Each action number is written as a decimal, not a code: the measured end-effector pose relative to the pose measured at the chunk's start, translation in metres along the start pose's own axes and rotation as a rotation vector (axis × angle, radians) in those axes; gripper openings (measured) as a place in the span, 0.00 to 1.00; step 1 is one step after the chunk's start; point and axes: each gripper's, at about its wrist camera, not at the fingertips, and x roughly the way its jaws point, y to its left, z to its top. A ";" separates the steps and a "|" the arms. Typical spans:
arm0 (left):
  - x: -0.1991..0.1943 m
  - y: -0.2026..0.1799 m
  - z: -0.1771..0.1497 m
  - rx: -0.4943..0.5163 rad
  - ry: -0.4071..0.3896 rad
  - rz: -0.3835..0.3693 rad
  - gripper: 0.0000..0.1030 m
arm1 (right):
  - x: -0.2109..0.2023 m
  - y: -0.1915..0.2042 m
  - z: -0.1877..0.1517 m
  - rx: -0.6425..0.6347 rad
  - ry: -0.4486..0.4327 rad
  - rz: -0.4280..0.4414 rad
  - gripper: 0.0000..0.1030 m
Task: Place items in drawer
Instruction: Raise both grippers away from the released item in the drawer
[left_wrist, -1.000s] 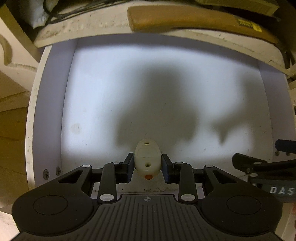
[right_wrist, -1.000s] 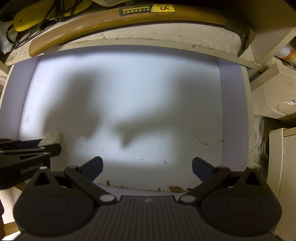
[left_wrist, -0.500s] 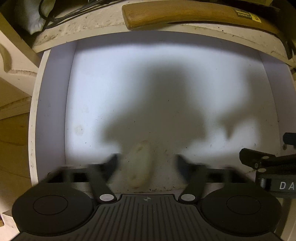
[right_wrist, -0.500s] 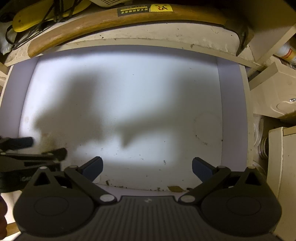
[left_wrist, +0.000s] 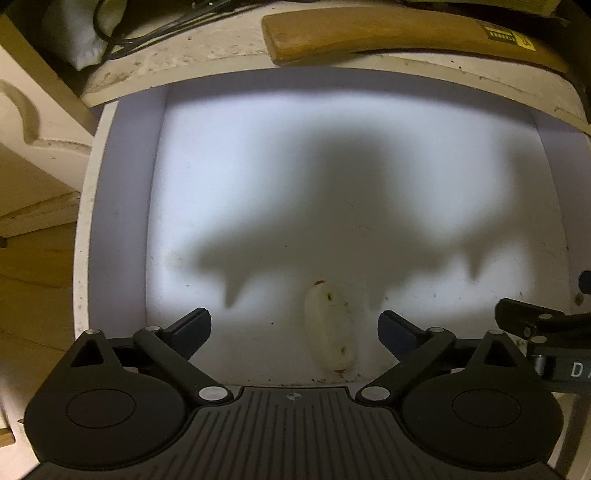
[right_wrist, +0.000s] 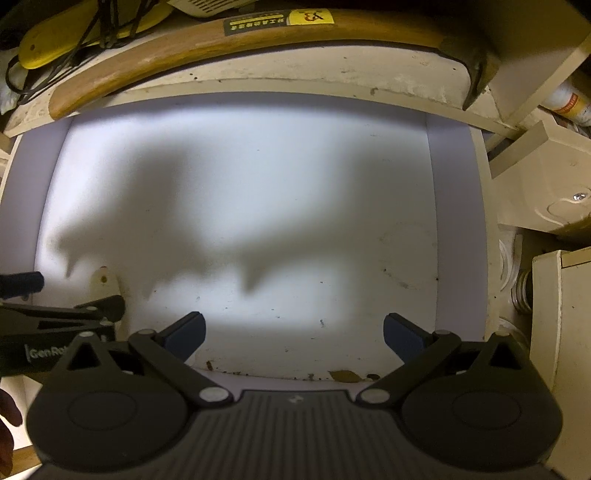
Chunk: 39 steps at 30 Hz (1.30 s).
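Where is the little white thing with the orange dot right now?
The little white piece lies on the drawer floor near its front edge, between the open left hand-held gripper fingers in the left wrist view.

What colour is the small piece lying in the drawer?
Cream-white piece with an orange tip at its far end, clearest in the left wrist view.

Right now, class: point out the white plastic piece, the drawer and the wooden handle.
white plastic piece (left_wrist: 332, 328): left wrist view, middle of its body.
drawer (left_wrist: 122, 221): left wrist view, left inner wall.
wooden handle (right_wrist: 177, 48): right wrist view, mid-shaft.
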 end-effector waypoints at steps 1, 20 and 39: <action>-0.001 0.001 0.001 -0.002 0.000 0.002 0.97 | 0.000 -0.001 0.000 0.002 0.001 -0.001 1.00; -0.010 0.009 -0.007 -0.028 -0.006 -0.010 0.97 | -0.006 -0.022 -0.006 0.037 0.003 -0.001 1.00; -0.082 0.000 -0.048 -0.049 -0.158 -0.037 0.97 | -0.075 -0.025 -0.026 0.070 -0.157 0.021 1.00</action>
